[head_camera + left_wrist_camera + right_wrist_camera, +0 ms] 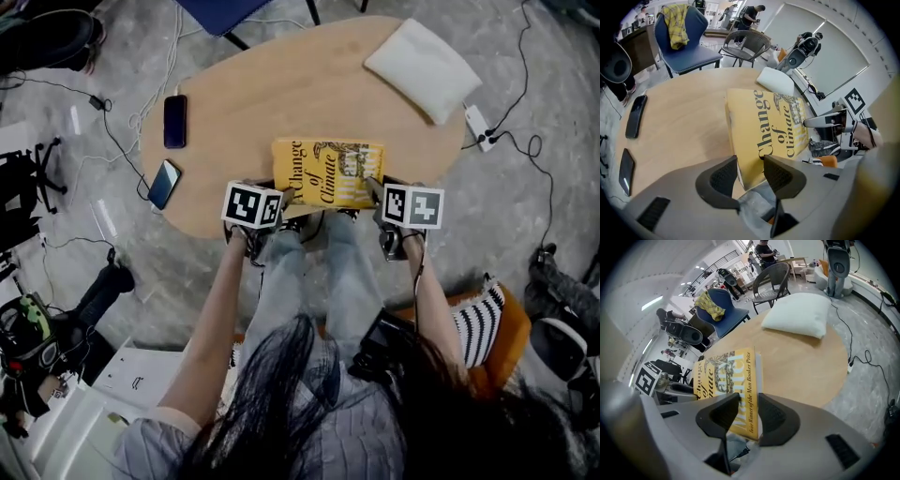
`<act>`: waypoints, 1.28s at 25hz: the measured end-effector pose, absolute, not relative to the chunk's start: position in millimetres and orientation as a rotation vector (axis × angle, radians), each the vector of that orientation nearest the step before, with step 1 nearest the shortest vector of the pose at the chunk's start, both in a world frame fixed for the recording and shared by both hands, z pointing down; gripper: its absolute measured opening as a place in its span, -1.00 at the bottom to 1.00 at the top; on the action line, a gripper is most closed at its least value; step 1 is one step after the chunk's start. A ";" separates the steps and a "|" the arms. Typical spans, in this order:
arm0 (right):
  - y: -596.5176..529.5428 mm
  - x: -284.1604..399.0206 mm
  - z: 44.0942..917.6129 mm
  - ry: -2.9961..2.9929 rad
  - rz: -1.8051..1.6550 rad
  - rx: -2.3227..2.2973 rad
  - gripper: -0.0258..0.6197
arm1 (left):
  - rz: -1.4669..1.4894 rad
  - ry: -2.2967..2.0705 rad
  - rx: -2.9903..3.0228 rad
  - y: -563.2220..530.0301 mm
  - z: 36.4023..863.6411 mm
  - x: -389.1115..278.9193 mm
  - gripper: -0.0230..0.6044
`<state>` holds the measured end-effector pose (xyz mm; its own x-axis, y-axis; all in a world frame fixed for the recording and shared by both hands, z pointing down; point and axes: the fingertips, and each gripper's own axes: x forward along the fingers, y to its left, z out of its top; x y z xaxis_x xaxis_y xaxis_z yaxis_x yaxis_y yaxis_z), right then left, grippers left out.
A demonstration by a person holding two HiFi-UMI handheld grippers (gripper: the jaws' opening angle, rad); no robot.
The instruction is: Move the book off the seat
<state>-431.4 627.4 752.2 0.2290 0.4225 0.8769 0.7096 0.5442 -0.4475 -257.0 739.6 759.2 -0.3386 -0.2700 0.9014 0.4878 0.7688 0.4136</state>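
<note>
Book [723,375]: prize line legible only in the right gripper view.

The left forearm [217,305] and right forearm [434,302] reach forward and down, side by side. The left grey two-jaw tool [284,199] and right grey two-jaw tool [377,190] each clamp a near corner of the yellow paperback book [328,173].
</note>
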 end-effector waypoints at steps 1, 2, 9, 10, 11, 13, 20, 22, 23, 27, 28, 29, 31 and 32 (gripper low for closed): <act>628.7 -430.7 760.7 -1.385 -0.256 -1.062 -0.49 | -0.783 -1.745 -0.177 741.0 766.8 -256.2 -0.34; 629.8 -430.2 768.7 -1.374 -0.253 -1.063 -0.49 | -0.789 -1.734 -0.183 741.9 774.1 -255.5 -0.34; 626.7 -426.6 804.9 -1.343 -0.234 -1.027 -0.51 | -0.883 -1.647 -0.220 736.6 808.9 -246.1 -0.34; 626.9 -426.2 808.1 -1.346 -0.224 -1.016 -0.53 | -0.893 -1.637 -0.249 739.0 812.6 -244.4 -0.40; 627.2 -426.1 811.1 -1.350 -0.215 -1.005 -0.57 | -0.906 -1.628 -0.278 741.3 816.2 -243.1 -0.42; 627.2 -426.6 817.3 -1.355 -0.217 -0.989 -0.59 | -0.948 -1.605 -0.311 742.0 822.8 -241.7 -0.42; 627.6 -432.1 827.5 -1.399 -0.304 -1.028 -0.76 | -0.977 -1.524 -0.419 734.0 841.2 -225.0 -0.45; 632.8 -434.1 824.9 -1.415 -0.277 -1.041 -0.76 | -0.979 -1.544 -0.421 736.2 841.3 -223.0 -0.45; 634.6 -436.0 823.4 -1.421 -0.259 -1.041 -0.76 | -0.984 -1.550 -0.420 737.0 841.4 -222.7 -0.45; 637.4 -440.5 817.6 -1.425 -0.124 -1.004 -0.76 | -1.041 -1.561 -0.480 743.6 841.0 -219.9 -0.45; 637.3 -439.2 816.3 -1.421 -0.094 -0.994 -0.76 | -1.050 -1.570 -0.510 747.6 840.0 -216.9 -0.45; 636.8 -437.8 814.9 -1.418 -0.073 -0.989 -0.76 | -1.056 -1.579 -0.542 751.9 838.7 -213.4 -0.45; 635.4 -436.7 810.0 -1.427 -0.054 -0.995 -0.76 | -1.073 -1.598 -0.591 758.3 835.0 -206.8 -0.45; 634.8 -437.2 805.6 -1.440 -0.050 -1.003 -0.76 | -1.088 -1.609 -0.603 759.6 832.3 -204.4 -0.45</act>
